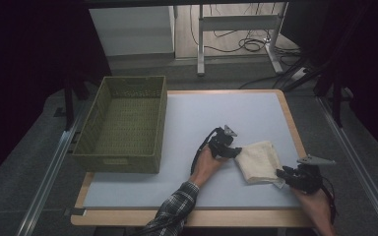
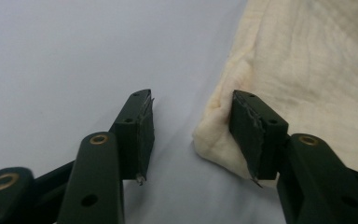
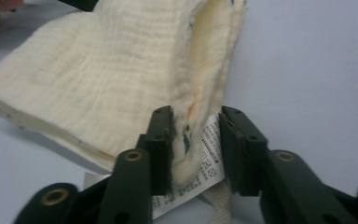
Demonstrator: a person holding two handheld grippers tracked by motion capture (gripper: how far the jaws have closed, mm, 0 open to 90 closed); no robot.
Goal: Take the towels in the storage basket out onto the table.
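Folded cream towel (image 1: 259,161) on the counter (image 1: 187,123) is soft and floppy, so we pinch corners: left gripper (image 2: 191,135) gaping at one corner, right gripper (image 3: 196,149) part-open around the tagged corner, not clamped.

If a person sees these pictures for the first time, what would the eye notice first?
Probably the folded cream towel on the pale table, with a gripper at each side. The right gripper has its jaws around the corner with the care label. An olive woven basket stands at the table's left edge.

Dim room, grey carpet floor (image 1: 24,196), white desk legs (image 1: 200,44) w/ cables (image 1: 246,44) behind
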